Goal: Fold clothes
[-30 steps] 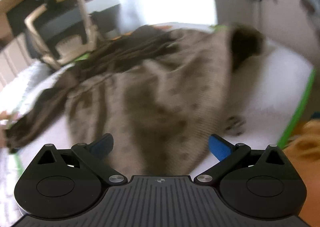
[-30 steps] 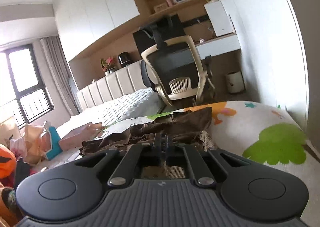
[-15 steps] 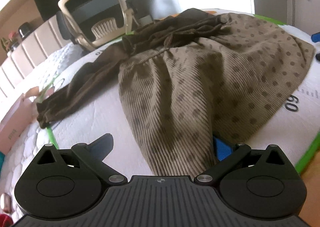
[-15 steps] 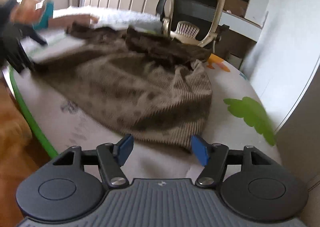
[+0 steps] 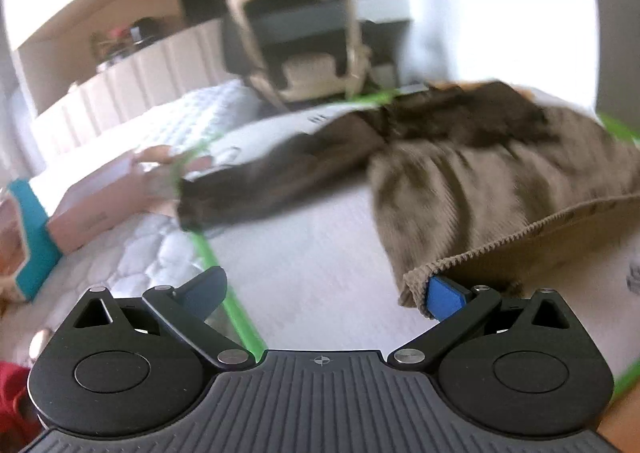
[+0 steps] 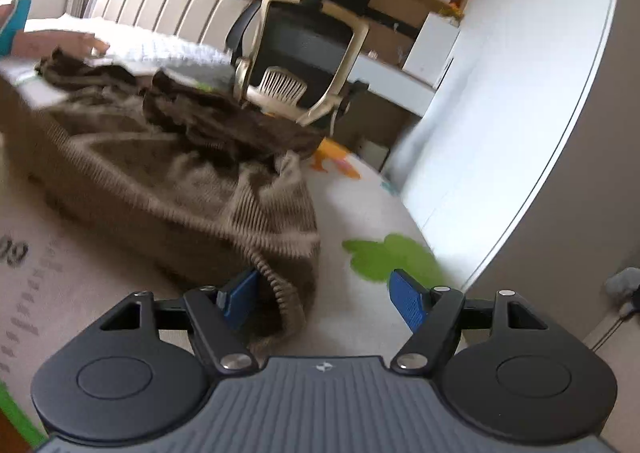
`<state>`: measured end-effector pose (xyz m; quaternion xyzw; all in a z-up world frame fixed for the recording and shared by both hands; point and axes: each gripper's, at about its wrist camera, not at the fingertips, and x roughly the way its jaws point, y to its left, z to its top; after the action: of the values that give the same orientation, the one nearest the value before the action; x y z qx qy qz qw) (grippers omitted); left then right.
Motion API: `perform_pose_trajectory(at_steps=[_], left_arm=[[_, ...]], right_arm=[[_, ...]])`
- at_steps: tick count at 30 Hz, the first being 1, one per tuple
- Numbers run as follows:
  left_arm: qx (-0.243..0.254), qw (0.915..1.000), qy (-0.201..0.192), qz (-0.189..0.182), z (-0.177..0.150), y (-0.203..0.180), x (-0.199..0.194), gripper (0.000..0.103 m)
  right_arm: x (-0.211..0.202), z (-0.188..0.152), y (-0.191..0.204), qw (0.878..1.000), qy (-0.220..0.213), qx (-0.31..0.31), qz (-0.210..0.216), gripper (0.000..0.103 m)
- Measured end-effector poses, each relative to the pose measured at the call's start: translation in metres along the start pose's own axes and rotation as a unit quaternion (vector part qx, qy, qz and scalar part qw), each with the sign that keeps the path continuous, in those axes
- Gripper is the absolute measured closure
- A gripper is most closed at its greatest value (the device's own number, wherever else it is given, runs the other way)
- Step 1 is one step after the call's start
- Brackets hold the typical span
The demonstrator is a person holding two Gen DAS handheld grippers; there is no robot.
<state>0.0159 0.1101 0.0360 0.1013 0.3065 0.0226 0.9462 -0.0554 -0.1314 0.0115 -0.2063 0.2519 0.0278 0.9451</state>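
1. The dress [image 5: 480,189] lies spread on the play mat [image 5: 320,253], skirt end nearest the person, the dark brown top bunched at the far end by the office chair [image 6: 308,53]. Both views are motion-blurred, so fine detail of the cloth is hard to read.

2. The left gripper [image 5: 326,293] sits low at the hem, fingers wide apart and gripping nothing. Its right blue pad [image 5: 442,297] touches the ribbed hem corner, which curls up just above it; the other pad is out over bare mat, beside the green border [image 5: 236,313].

3. The right gripper [image 6: 324,295] is spread open too. The opposite hem corner drapes against its left pad [image 6: 240,295] and down between the fingers, while the right pad stands clear near the green tree print [image 6: 384,257]. Nothing is pinched here either.

4. One dark sleeve [image 5: 256,181] trails out toward the left edge of the mat, near a pink box [image 5: 92,201] on the bed beyond.

5. The step in hand looks like lining up on the two bottom corners of the skirt; no fold appears made.

6. Next, each gripper likely needs to slide in so its hem corner sits squarely between both pads, then close. The left one has further to shift, since the cloth only brushes one pad.

7. The corduroy looks thick and floppy, so a shallow pinch could slip once lifted.
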Motion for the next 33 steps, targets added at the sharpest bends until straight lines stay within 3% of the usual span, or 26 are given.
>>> perform_pose_trajectory(at_steps=[4,7,9,14,16,19,23,25,29,33], left_arm=[[0.004,0.9996,0.02,-0.02,-0.006,-0.006,0.009,0.0],[0.022,0.9987,0.037,-0.027,-0.012,-0.018,0.018,0.0],[0.03,0.9988,0.037,-0.013,-0.009,-0.018,0.022,0.0],[-0.004,0.9964,-0.055,0.065,0.019,0.008,-0.01,0.0],[-0.015,0.9953,-0.067,0.069,0.022,0.014,-0.017,0.0],[0.001,0.9976,-0.031,0.063,0.009,0.008,-0.005,0.0],[0.039,0.9974,0.028,0.053,-0.01,0.001,0.018,0.0],[0.048,0.9969,0.005,0.063,0.001,0.004,0.004,0.0],[0.066,0.9903,-0.089,0.083,0.04,0.006,-0.047,0.0],[0.078,0.9811,-0.148,0.097,0.06,0.002,-0.083,0.0]], right_arm=[[0.004,-0.006,0.009,1.0,0.011,-0.013,0.009,0.03],[0.01,0.006,-0.005,0.999,-0.015,0.031,-0.026,0.031],[0.009,0.018,-0.019,0.995,-0.041,0.051,-0.069,0.031],[0.001,0.025,-0.029,0.991,-0.066,0.064,-0.093,0.027],[0.014,0.013,-0.021,0.995,-0.028,0.047,-0.083,0.027],[0.033,-0.008,-0.008,0.997,0.035,0.023,-0.063,0.027],[0.019,0.003,-0.018,0.997,0.004,0.024,-0.079,0.027],[-0.001,0.021,-0.031,0.994,-0.035,0.025,-0.096,0.027],[-0.036,0.047,-0.046,0.987,-0.101,0.027,-0.122,0.027],[-0.046,0.044,-0.047,0.988,-0.107,0.027,-0.111,0.025]])
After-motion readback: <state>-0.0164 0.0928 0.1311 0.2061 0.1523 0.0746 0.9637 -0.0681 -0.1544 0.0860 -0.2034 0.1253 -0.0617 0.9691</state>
